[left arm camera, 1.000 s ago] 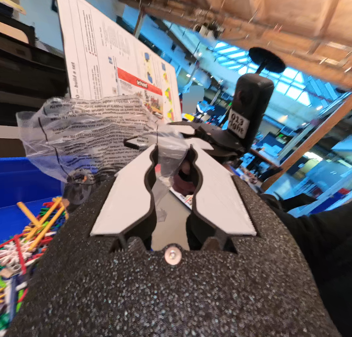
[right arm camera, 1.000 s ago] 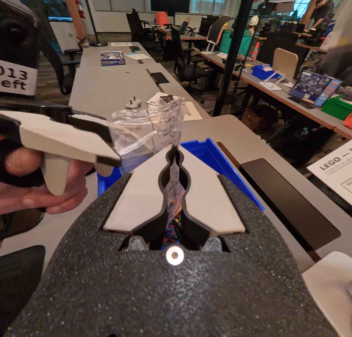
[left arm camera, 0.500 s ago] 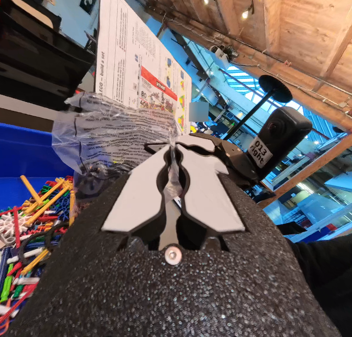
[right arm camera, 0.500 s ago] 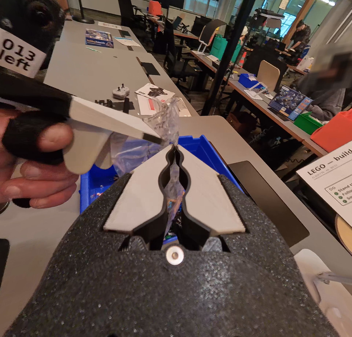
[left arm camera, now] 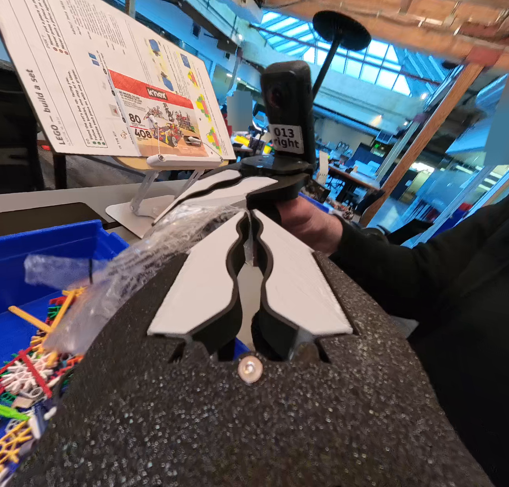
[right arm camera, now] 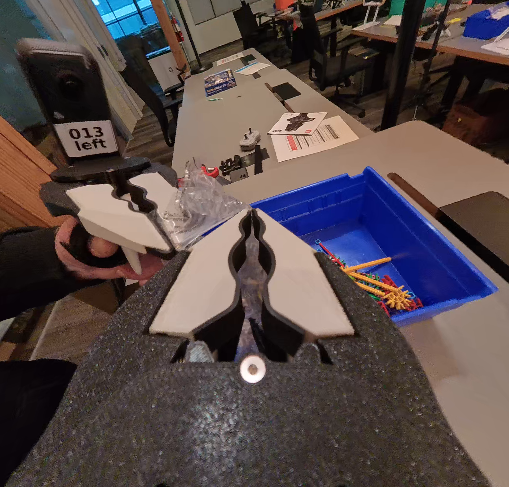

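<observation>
A clear plastic bag with printed text is stretched between both grippers over a blue bin. My left gripper is shut on one edge of the bag. My right gripper is shut on the bag, and film shows between its jaws. The right gripper also shows in the left wrist view, and the left gripper in the right wrist view; their tips almost touch. The blue bin holds several colourful rods and connectors, also seen in the left wrist view.
An instruction sheet leans on a white stand behind the bin. Papers and small black parts lie on the grey table beyond. A black mat lies right of the bin. A hand holds the right gripper. Across from one pair of fingers to the other is roughly 7 centimetres.
My left gripper's jaws closed on the bag's edge. Both grippers then swung round, and the bag went from hanging upright to stretched sideways over the bin.
</observation>
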Demonstrator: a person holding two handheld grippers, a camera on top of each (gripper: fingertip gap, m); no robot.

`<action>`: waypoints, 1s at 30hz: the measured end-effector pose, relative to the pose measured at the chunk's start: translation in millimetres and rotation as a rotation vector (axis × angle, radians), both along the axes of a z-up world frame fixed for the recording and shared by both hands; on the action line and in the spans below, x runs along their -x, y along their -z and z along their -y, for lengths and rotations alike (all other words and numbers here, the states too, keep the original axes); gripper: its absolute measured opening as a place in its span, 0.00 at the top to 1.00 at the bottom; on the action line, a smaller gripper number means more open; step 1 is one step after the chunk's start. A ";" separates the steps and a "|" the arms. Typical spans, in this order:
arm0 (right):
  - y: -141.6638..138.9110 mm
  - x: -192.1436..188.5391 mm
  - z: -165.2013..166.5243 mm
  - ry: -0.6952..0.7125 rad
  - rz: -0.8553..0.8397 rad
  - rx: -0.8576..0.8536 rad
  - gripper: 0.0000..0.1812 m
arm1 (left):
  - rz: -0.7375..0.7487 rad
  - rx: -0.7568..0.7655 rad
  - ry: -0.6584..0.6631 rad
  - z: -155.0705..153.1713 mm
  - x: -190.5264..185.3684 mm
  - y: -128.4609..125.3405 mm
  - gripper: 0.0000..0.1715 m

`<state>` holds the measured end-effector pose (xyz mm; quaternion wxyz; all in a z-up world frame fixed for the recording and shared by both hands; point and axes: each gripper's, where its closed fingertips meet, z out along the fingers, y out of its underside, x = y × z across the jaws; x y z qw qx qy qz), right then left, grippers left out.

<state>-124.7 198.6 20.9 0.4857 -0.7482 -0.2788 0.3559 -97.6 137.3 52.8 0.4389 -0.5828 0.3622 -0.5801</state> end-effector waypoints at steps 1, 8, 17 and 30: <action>1.1 1.7 -0.2 -0.011 -0.023 0.028 1.00 | -0.019 -0.019 -0.001 0.5 -0.7 0.7 1.00; 22.3 5.1 -15.8 0.012 -0.042 0.137 1.00 | -0.161 -0.092 -0.075 -10.1 -0.3 20.4 1.00; -1.7 7.3 -2.0 -0.123 -0.096 0.066 0.95 | -0.066 -0.075 -0.043 -19.9 34.2 0.3 1.00; -22.2 12.9 40.2 -0.313 -0.055 -0.055 0.93 | 0.110 -0.053 0.103 -7.2 49.4 -29.9 1.00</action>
